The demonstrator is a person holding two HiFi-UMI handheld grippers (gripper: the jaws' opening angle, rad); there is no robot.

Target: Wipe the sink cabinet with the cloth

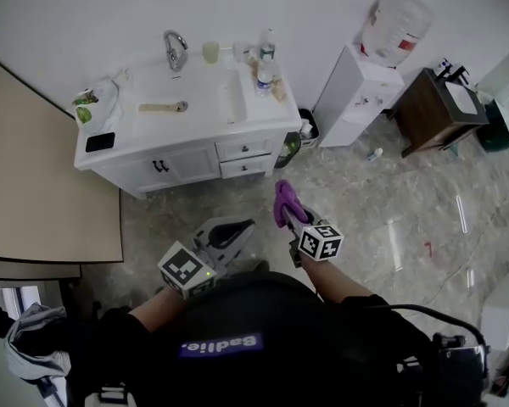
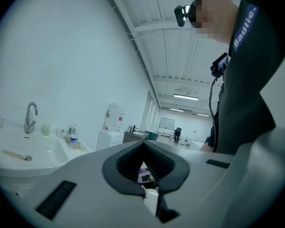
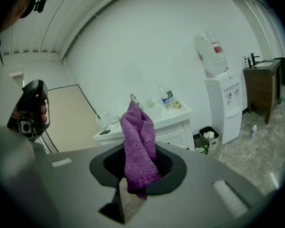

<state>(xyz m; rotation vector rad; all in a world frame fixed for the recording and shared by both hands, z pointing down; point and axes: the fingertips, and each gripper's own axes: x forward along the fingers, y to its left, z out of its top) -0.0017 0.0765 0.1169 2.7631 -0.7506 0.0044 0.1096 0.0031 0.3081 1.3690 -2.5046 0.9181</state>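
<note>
I have the right gripper (image 1: 291,219) clamped on the purple cloth (image 3: 138,141). It grips a fold low down, so most of the cloth stands up bunched above the jaws. The left gripper (image 2: 143,145) has its jaws closed tip to tip with nothing between them and hangs idle beside the other. The sink cabinet (image 1: 165,166) is well apart from both, across a stretch of floor, so no wiping contact has been made yet. My main worry is the grip. With the cloth pinched into a narrow wad, pressing it against the cabinet front could drag it out of the jaws, or let hard jaw plastic scrape the paint instead of fabric. The second worry is the countertop, if I go up there at all (the task may only mean the front). The bottles (image 1: 265,73) stand near the right edge and a dark phone (image 1: 100,142) lies close to the front left corner, and a broad sweep could knock either off. The idle gripper could also catch the drawer handles if I crowd in.
</note>
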